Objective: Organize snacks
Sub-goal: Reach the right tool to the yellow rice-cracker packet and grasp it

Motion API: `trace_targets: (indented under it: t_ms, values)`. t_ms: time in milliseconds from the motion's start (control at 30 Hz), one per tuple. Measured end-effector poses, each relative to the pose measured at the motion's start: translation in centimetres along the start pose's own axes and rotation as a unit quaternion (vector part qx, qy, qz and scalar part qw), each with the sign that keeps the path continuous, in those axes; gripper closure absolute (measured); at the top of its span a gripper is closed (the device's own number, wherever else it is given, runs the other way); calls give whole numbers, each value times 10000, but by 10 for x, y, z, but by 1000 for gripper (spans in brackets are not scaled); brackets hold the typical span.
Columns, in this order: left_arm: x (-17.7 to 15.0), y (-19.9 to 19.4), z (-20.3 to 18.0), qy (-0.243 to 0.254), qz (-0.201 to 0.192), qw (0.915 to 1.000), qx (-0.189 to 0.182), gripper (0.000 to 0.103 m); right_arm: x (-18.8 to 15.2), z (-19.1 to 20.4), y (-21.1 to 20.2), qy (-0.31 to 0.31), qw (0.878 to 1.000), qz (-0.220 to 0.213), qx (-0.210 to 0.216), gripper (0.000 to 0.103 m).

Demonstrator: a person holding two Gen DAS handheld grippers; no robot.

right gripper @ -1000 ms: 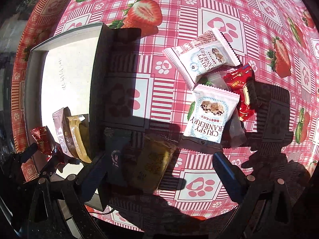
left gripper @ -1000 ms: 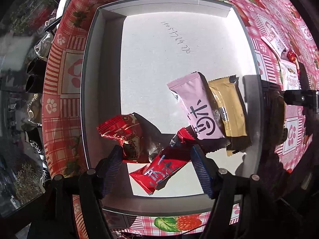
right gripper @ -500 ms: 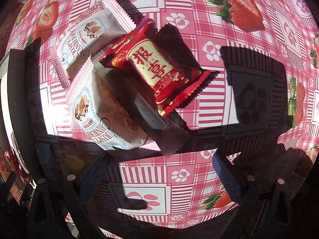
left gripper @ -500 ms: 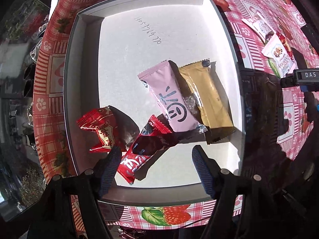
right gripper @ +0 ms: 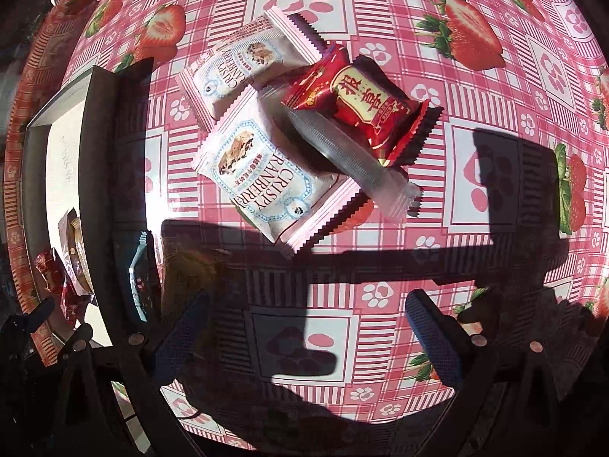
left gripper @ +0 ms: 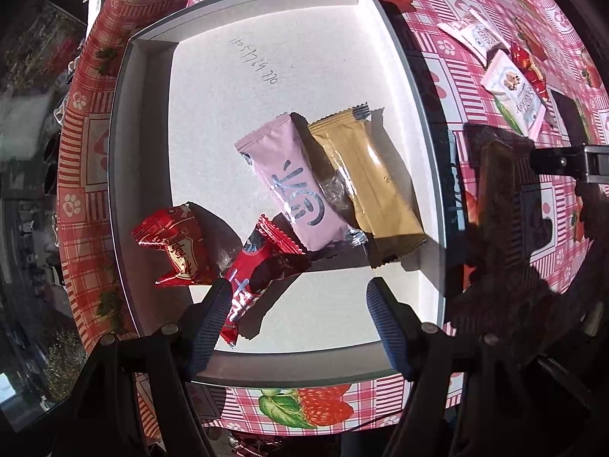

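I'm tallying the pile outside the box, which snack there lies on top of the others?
The red packet with the gold label; it rests across the clear packet, beside the two Crispy Cranberry packs.

Left wrist view: I'm looking straight down, fairly close, into the white tray (left gripper: 125,175), its floor filling mid-frame.
Right wrist view: I'm looking straight down at the strawberry tablecloth (right gripper: 475,87) beside it.
Shared: I'm seeing the tray at the left edge here, and the cranberry packets (right gripper: 262,182) sitting upper right in the other view.
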State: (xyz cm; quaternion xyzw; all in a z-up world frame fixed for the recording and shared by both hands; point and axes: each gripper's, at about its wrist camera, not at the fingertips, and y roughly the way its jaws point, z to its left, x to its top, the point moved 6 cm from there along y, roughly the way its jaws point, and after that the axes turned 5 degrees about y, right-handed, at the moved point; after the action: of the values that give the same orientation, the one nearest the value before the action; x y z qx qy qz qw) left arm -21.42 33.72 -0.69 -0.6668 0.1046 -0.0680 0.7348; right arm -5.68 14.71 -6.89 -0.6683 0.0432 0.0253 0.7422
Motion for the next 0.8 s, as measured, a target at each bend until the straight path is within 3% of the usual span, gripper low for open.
trace_targets:
  t_ms: [333,433,567,800]
  values:
    - [-9,1,-4,-59,80,9999,-20,27,-21,74,29,-467,9980,396,149,0]
    - [-18,3,-4,-30,103,9999,-9,27,-13,91,36,-485,9980,402,86,0]
    - [-24,4,-10,32,143,9999,-28,27,-5,94,33,-507,9980,359,67,0]
    - [-30,5,-22,76,86,9999,-39,27,11,60,30,-74,9989,421,204,0]
